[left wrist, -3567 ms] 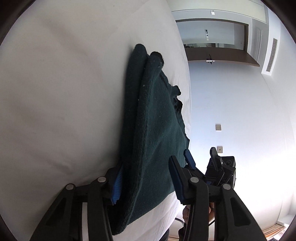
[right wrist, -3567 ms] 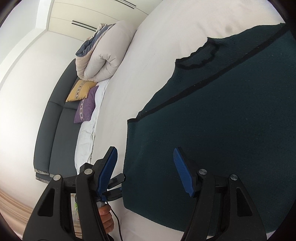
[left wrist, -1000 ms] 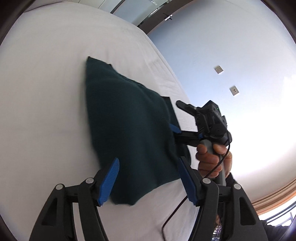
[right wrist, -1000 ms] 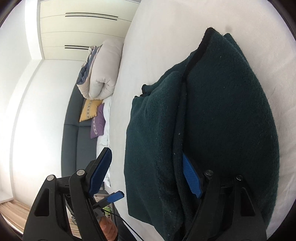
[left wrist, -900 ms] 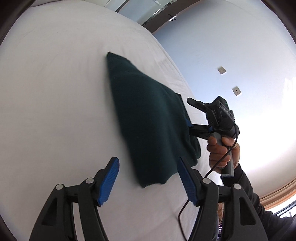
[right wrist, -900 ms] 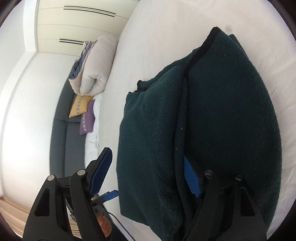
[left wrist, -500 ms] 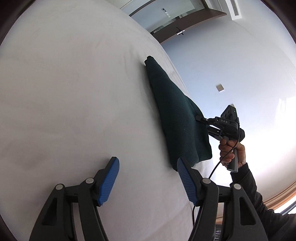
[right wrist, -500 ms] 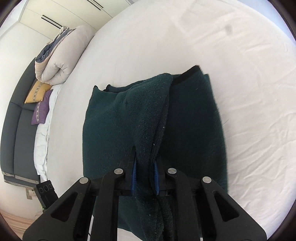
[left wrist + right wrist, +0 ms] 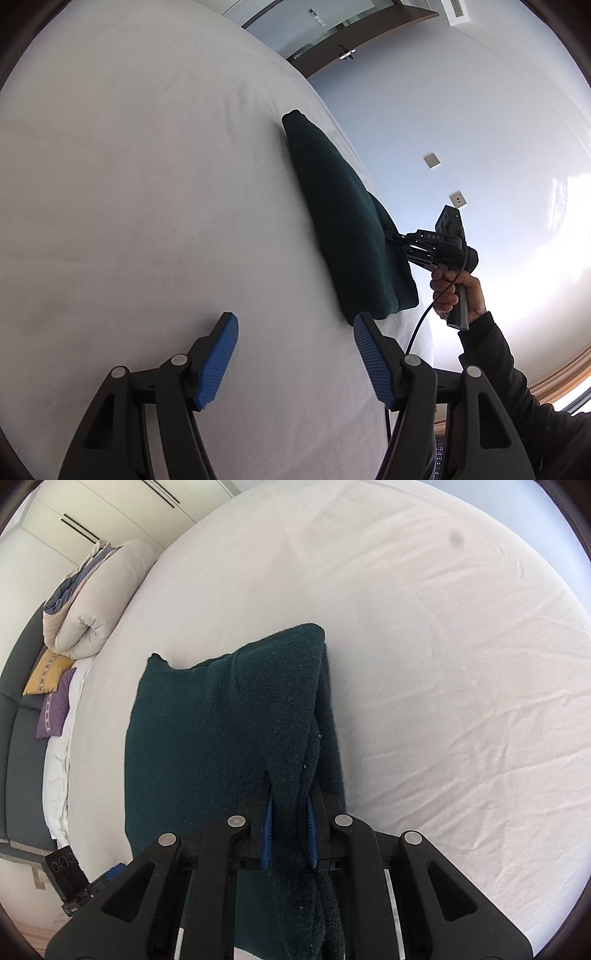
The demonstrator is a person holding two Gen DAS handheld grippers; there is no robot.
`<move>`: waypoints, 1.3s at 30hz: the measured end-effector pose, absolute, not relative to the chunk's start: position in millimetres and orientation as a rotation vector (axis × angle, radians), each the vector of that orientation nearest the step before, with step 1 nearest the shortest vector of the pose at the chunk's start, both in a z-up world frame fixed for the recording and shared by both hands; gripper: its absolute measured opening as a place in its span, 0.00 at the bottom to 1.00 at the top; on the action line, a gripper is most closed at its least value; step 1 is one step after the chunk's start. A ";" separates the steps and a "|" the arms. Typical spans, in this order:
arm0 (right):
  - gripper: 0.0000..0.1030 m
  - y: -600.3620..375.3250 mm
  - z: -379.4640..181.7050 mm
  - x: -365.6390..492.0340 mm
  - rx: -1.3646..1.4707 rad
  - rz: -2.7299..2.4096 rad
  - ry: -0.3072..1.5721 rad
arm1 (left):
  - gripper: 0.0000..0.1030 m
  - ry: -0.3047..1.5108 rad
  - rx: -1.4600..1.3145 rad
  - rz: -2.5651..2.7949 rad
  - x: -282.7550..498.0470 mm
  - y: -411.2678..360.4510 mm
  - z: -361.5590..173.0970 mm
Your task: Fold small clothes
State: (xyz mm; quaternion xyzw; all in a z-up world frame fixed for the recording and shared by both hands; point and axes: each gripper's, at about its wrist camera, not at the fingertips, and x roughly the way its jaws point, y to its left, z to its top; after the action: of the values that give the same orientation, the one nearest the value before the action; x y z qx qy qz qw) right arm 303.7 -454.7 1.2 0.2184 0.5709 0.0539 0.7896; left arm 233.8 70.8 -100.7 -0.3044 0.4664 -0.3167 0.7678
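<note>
A dark green knitted sweater (image 9: 207, 738) lies folded on the white bed (image 9: 443, 664). My right gripper (image 9: 290, 834) is shut on a raised fold of it near the front edge. In the left wrist view the sweater (image 9: 347, 221) lies at the bed's right side, with the right gripper (image 9: 395, 240) clamped on its edge. My left gripper (image 9: 295, 354) is open and empty over bare sheet, to the left of the sweater and apart from it.
A rolled beige duvet (image 9: 92, 602) and yellow and purple cushions (image 9: 51, 686) lie on a grey sofa at the far left. The bed's edge (image 9: 369, 177) runs just beyond the sweater, with a white wall behind.
My right gripper has shut on the sweater's fold and lifted it slightly. My left gripper let go earlier and has moved away to the left, staying open.
</note>
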 end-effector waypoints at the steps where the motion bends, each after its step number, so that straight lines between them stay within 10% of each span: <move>1: 0.13 -457.9 -2.2 304.7 0.477 0.114 1.239 | 0.65 1.014 -0.657 -0.687 233.6 74.8 -101.0; 10: 0.26 -474.1 -9.6 294.9 0.603 0.110 1.190 | 0.65 1.018 -0.641 -0.678 229.1 78.9 -100.1; 13: 0.57 -483.1 7.9 275.4 0.546 -0.041 1.083 | 0.65 1.016 -0.627 -0.668 228.5 73.1 -97.5; 23: 0.56 -437.8 17.3 229.2 0.532 0.355 1.017 | 0.65 0.970 -0.526 -0.613 239.5 30.2 -60.0; 26: 0.32 -456.4 -13.2 239.9 0.635 0.338 1.060 | 0.65 0.937 -0.462 -0.595 262.4 -5.3 -27.5; 35: 0.30 -482.1 -47.1 255.0 0.813 0.479 1.000 | 0.62 0.988 -0.224 -0.549 375.0 -138.0 -18.3; 39: 0.00 -493.2 -63.2 257.1 0.845 0.471 1.004 | 0.54 1.060 -0.189 -0.471 398.2 -152.1 -63.0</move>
State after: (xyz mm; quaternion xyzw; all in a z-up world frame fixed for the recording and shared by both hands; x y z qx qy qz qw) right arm 257.1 -493.2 -63.2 0.3890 0.4624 0.2168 0.7668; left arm 398.2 -152.1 -63.0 -0.0889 0.5000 -0.2220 0.8324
